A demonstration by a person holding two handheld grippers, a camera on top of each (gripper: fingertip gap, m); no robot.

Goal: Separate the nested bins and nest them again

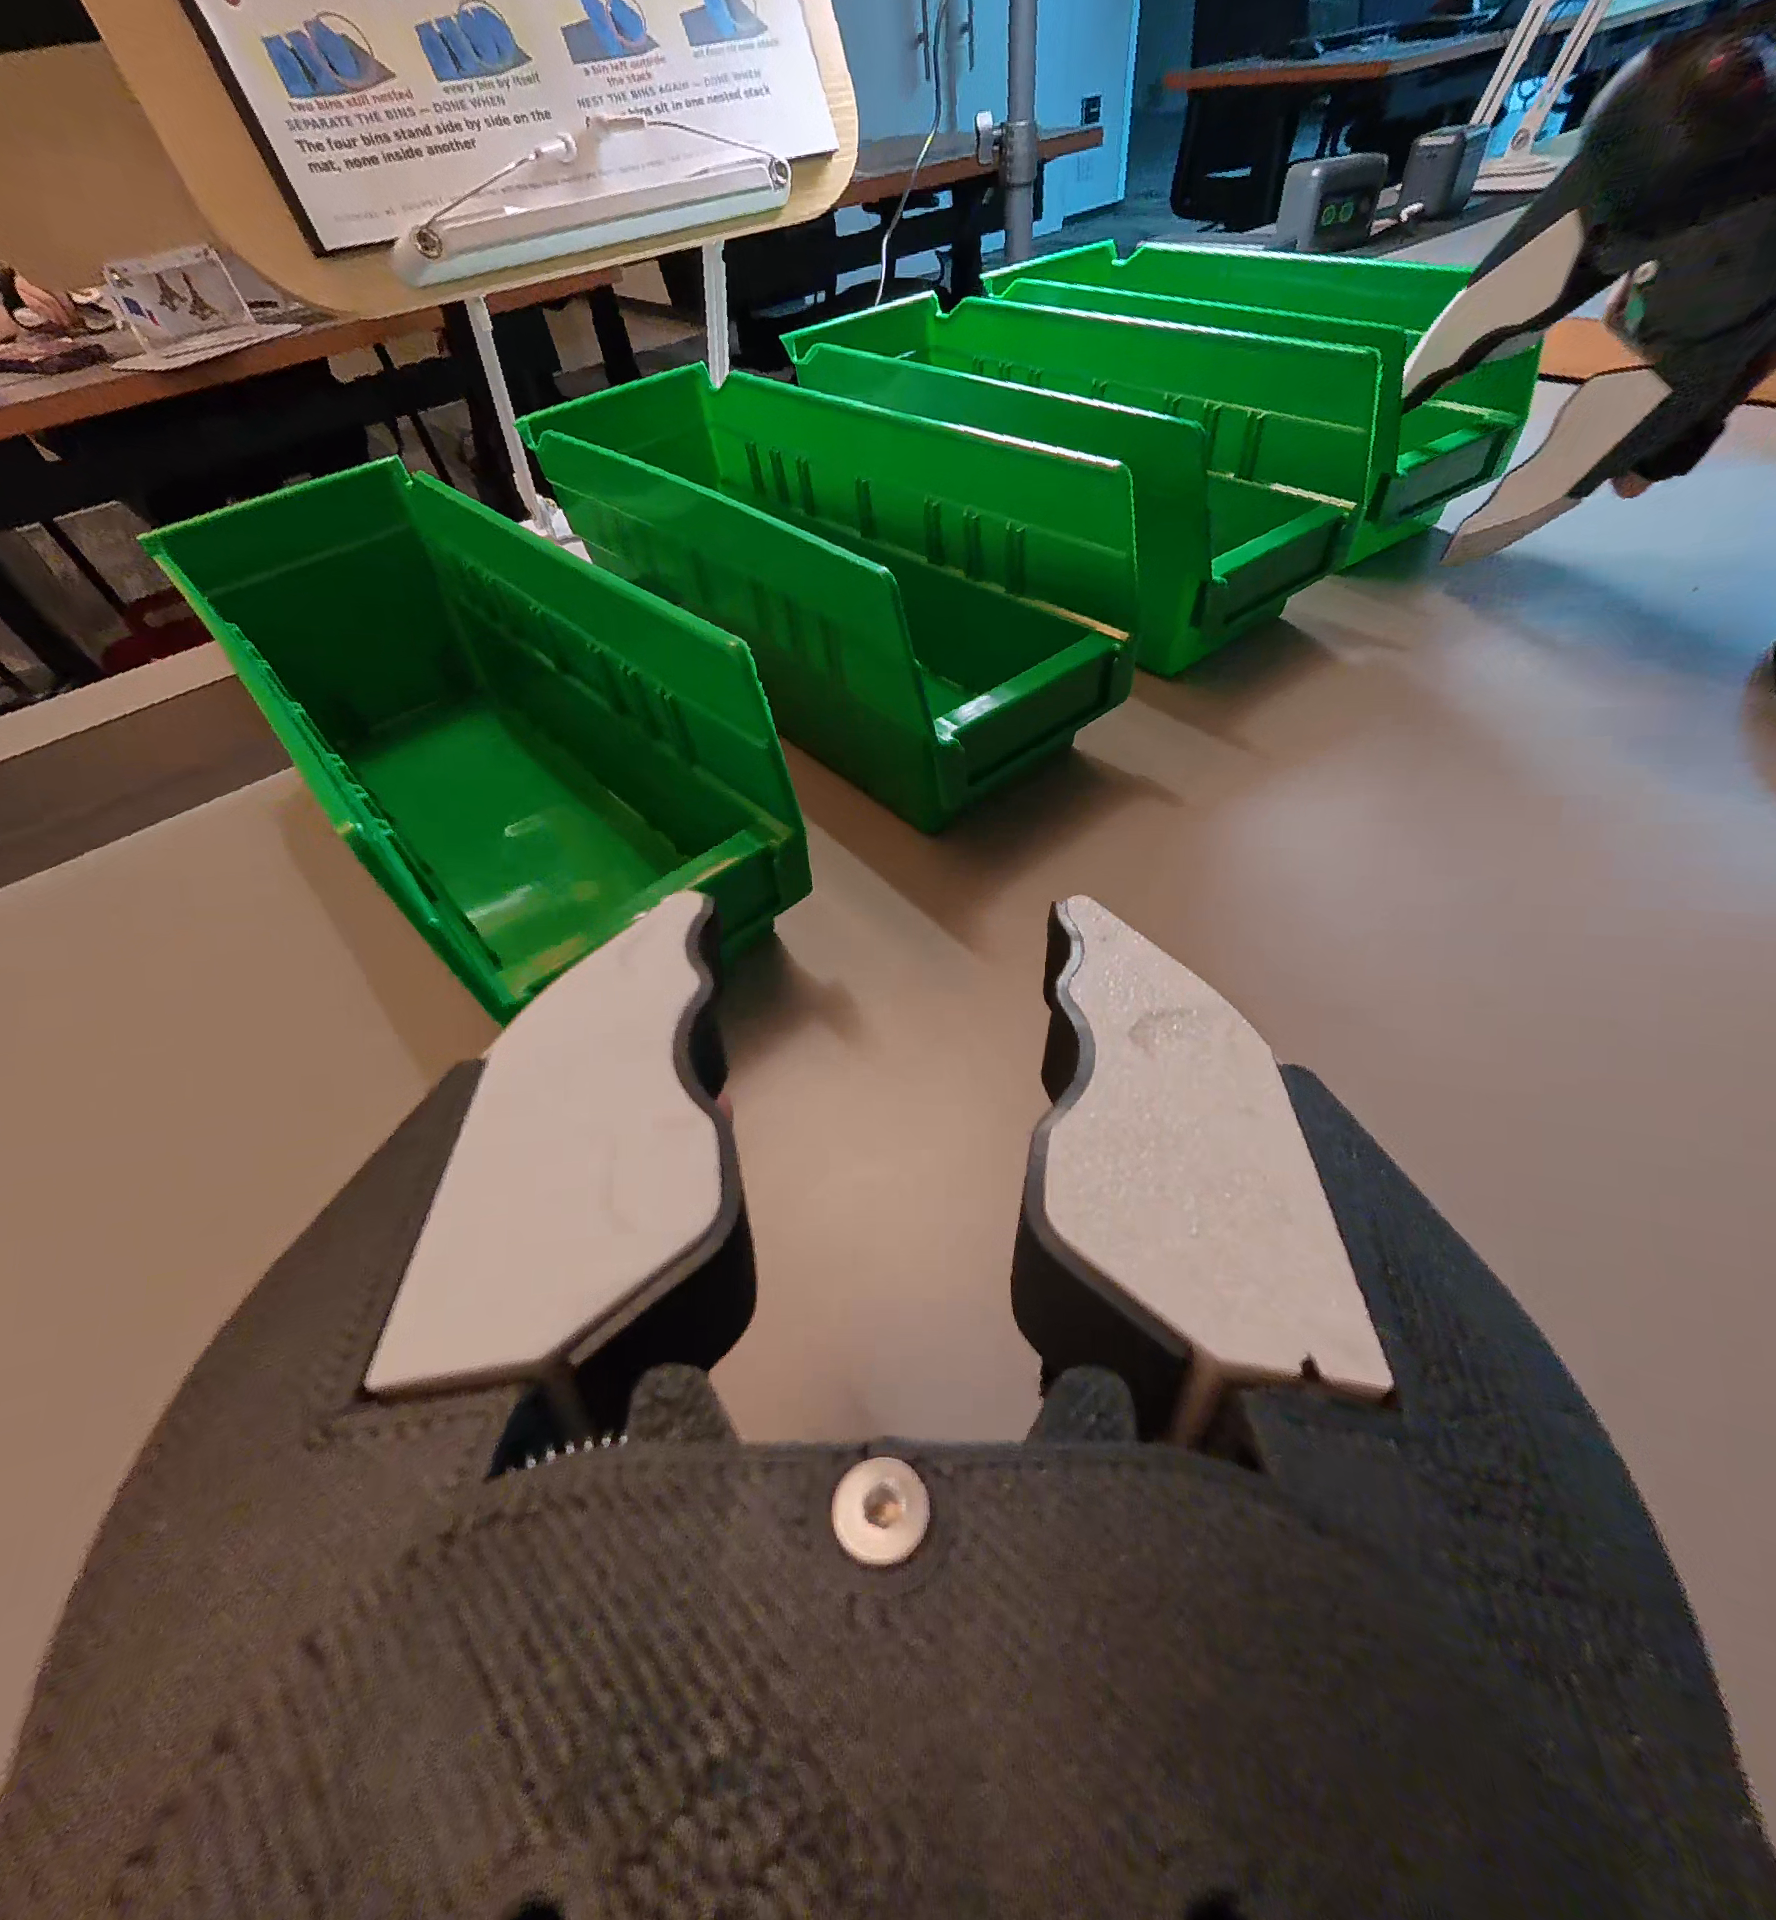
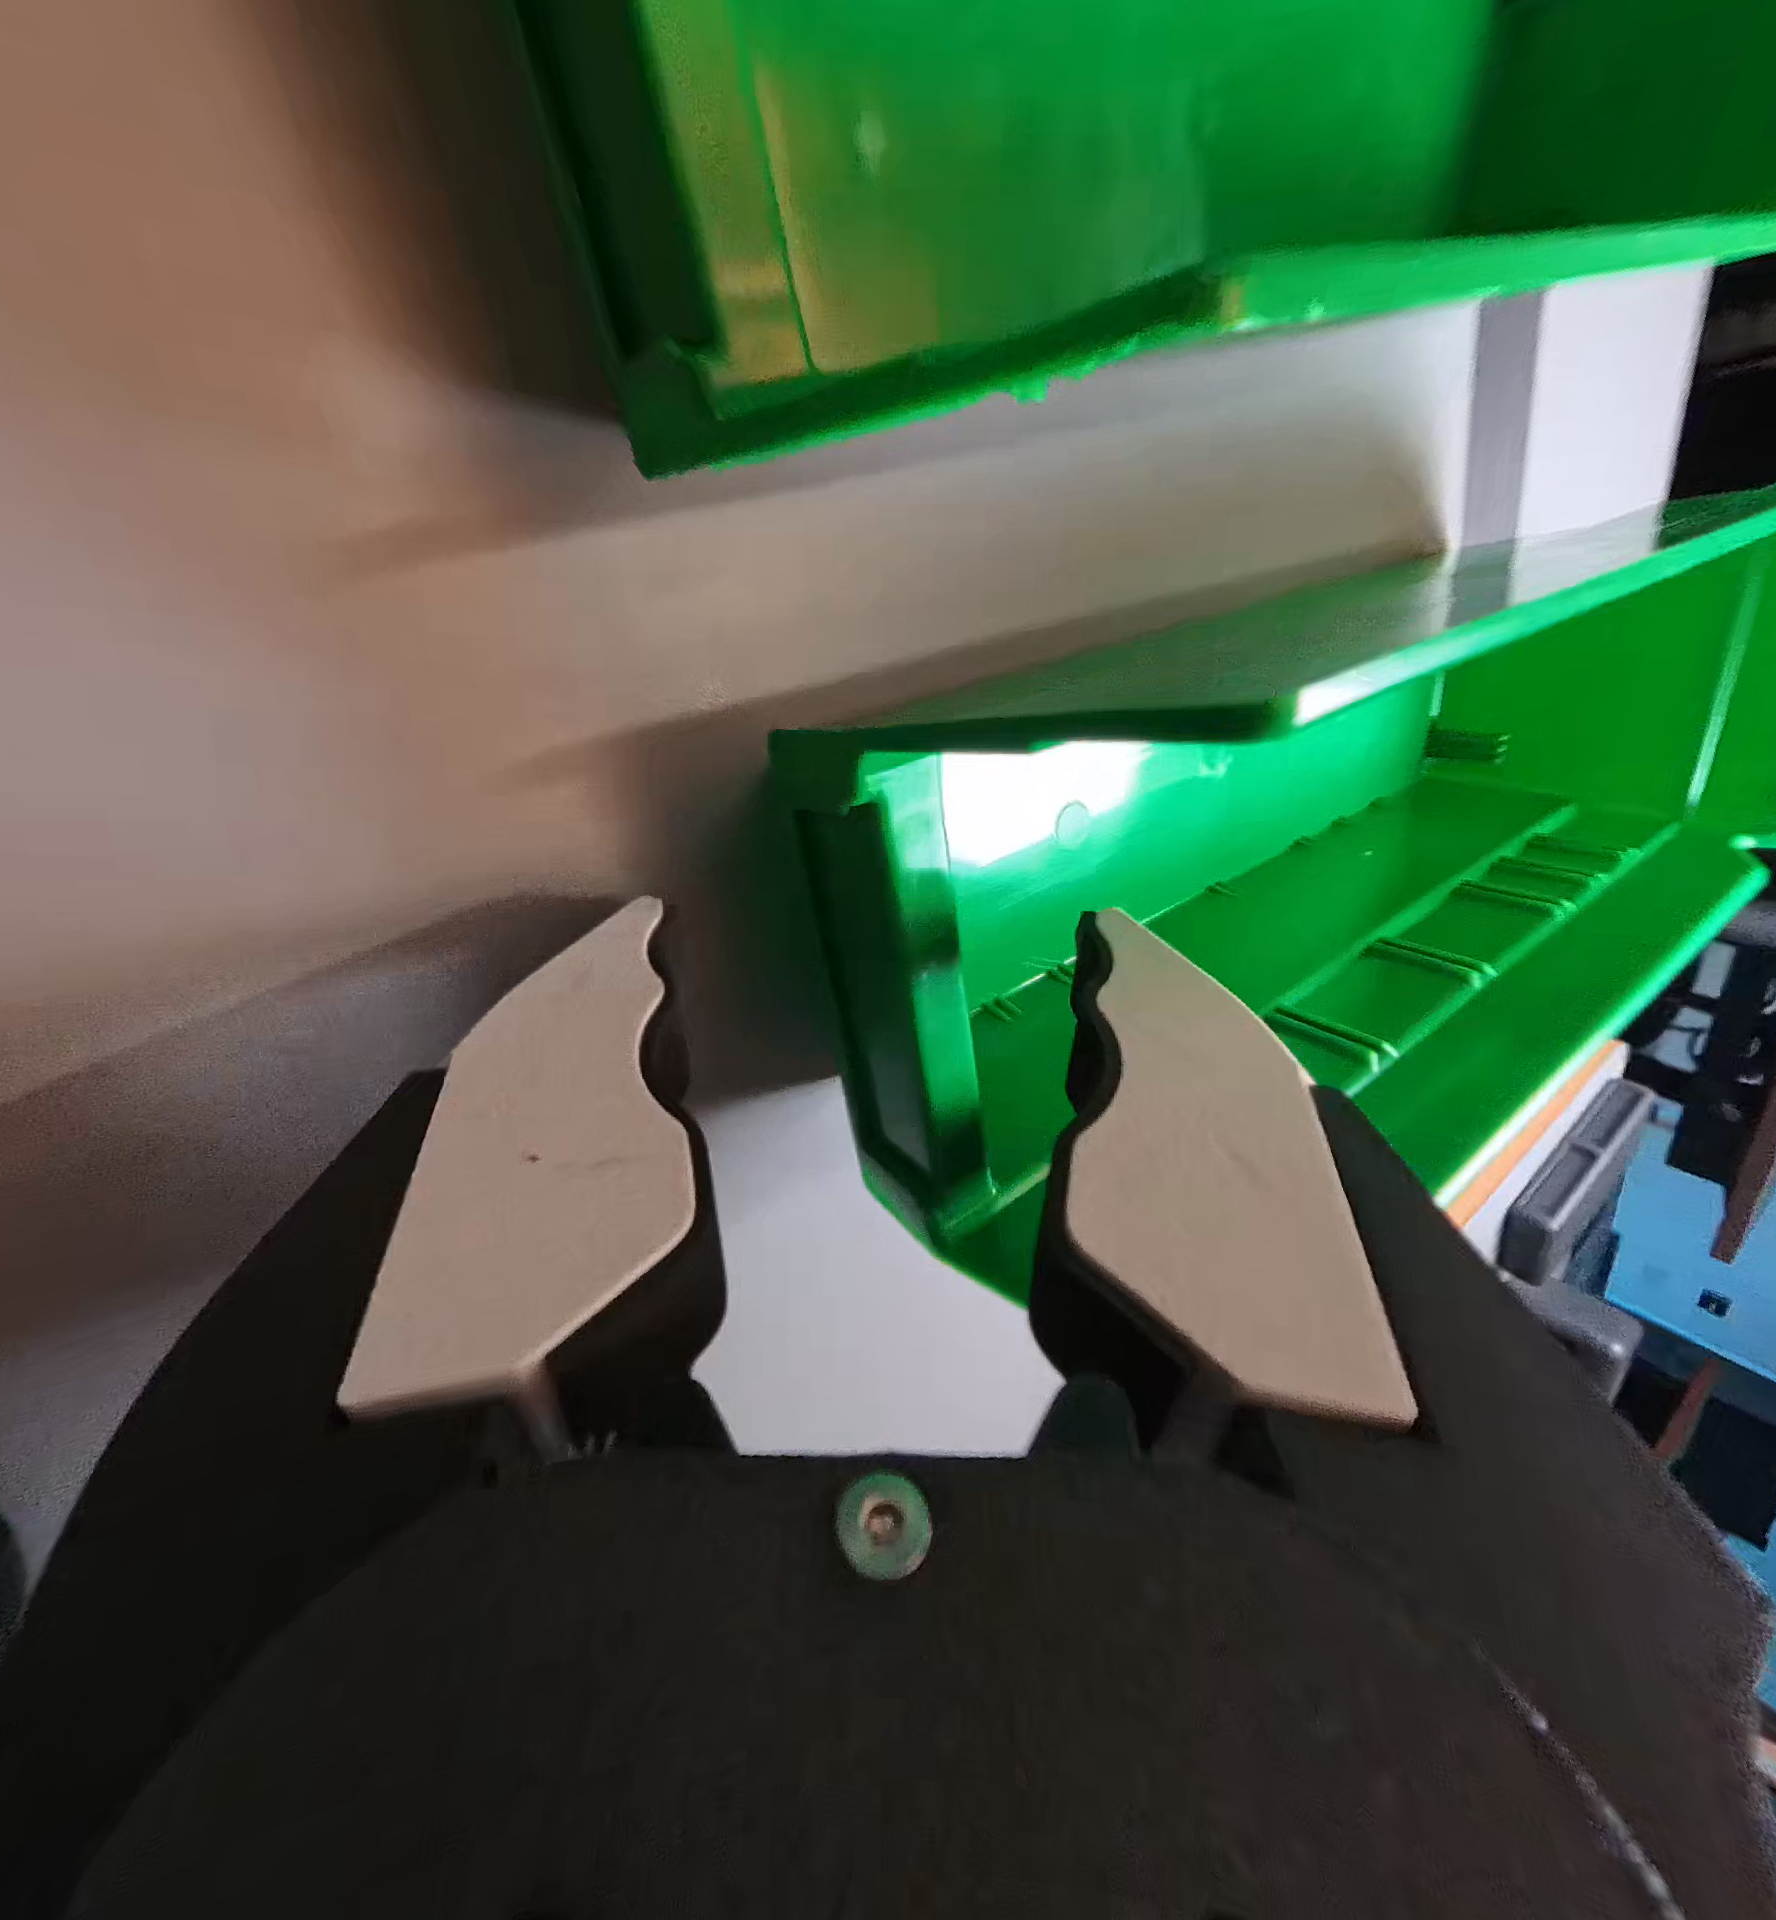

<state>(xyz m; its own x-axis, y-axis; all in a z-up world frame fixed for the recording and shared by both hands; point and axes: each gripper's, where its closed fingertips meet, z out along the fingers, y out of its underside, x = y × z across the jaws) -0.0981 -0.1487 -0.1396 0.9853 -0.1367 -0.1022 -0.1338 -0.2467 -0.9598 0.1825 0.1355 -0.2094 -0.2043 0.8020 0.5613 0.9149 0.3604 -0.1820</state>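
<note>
The left gripper [image 1: 879,935] has its jaws wide and empty, the nearest green bin [image 1: 510,727] at 11 o'clock. The right gripper [image 2: 868,940] is also parted and empty beside the end bin [image 2: 1331,935] at 2 o'clock. Four bins stand apart on the table [image 1: 1383,935], so re-nesting seems next: grasp a wall, lift, lower into a neighbour. The right view is tilted and blurred; whether the fingers touch the rim is unclear.

Your bins [image 1: 572,727] are glossy green plastic; your counter [image 1: 1279,935] looks smooth and matt; your fingers [image 1: 1185,1164] show grainy grey plastic faces.
</note>
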